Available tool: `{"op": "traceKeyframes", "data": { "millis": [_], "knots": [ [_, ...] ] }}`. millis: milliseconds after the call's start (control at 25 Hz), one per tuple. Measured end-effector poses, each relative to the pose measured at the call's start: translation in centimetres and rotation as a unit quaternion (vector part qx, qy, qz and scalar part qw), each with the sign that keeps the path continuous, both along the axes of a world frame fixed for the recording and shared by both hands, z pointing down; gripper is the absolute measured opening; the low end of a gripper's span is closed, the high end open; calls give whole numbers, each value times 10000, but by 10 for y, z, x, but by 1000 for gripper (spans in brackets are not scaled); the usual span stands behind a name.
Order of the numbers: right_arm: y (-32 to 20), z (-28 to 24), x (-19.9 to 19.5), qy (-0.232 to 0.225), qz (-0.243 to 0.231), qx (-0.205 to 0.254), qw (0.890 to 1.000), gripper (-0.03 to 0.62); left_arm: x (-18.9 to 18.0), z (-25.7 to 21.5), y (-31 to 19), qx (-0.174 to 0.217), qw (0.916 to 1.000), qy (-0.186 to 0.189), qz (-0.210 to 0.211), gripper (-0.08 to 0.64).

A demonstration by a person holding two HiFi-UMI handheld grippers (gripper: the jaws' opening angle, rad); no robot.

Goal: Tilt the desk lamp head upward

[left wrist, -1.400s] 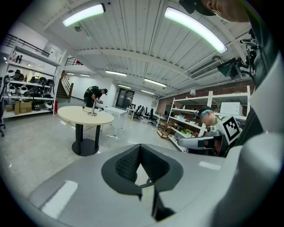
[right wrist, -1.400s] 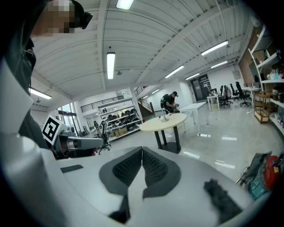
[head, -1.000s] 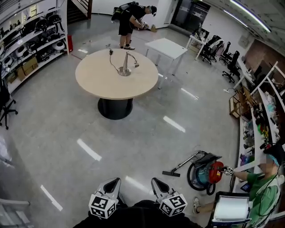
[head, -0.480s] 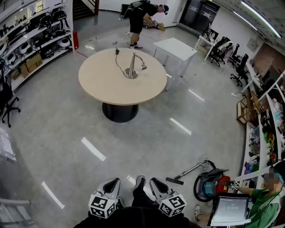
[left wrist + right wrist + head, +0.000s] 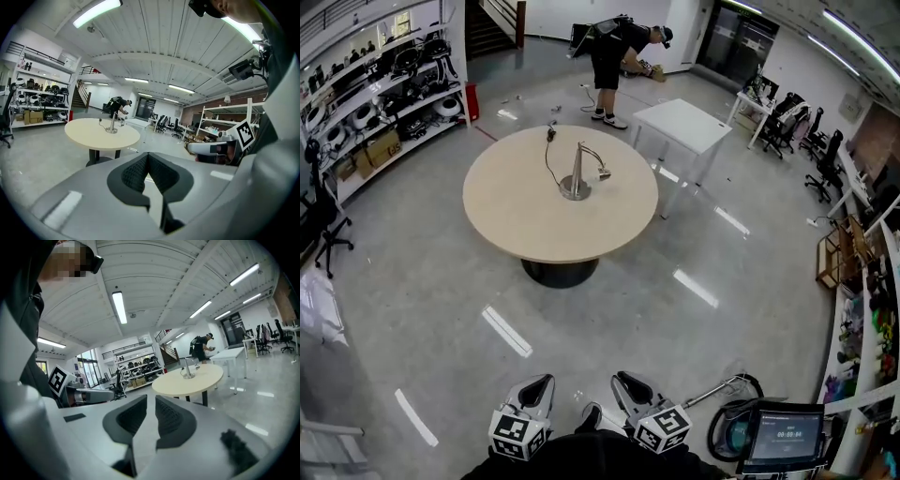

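My left claw (image 5: 146, 159) is pressed together, holding nothing. My right claw (image 5: 151, 406) is opening, nothing inside. The desk lamp (image 5: 579, 169) stands far off on the round table (image 5: 516, 234); its head is too small to see well.

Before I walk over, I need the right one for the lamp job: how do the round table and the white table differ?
The round table has a beige circular top on one dark pedestal; the white table is rectangular on thin legs. The round table carries the desk lamp; the white table shows none. Both stand on the grey floor.
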State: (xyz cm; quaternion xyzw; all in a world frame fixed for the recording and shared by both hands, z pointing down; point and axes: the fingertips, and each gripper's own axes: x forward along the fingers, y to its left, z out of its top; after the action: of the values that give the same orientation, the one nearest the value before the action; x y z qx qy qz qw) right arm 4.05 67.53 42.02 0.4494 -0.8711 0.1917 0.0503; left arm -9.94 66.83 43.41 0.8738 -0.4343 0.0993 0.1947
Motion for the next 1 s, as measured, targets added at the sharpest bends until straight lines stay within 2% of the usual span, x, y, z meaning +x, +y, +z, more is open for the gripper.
{"op": "traceKeyframes", "data": {
  "millis": [240, 440, 720, 1000],
  "knots": [
    [-52, 6, 38, -44, -136, -43, 9999, 58, 39, 4, -45, -48, 9999, -45, -120, 6],
    [-117, 22, 62, -85, -146, -115, 9998, 58, 62, 14, -110, -59, 9999, -28, -142, 6],
    [-145, 22, 52, -10, 43, -231, 9997, 58, 47, 12, -141, -177, 9998, -39, -70, 6],
    [-251, 25, 42, 98, 547, -215, 9982, 58, 32, 17, -258, -98, 9994, 163, 275, 6]
  ]
}}
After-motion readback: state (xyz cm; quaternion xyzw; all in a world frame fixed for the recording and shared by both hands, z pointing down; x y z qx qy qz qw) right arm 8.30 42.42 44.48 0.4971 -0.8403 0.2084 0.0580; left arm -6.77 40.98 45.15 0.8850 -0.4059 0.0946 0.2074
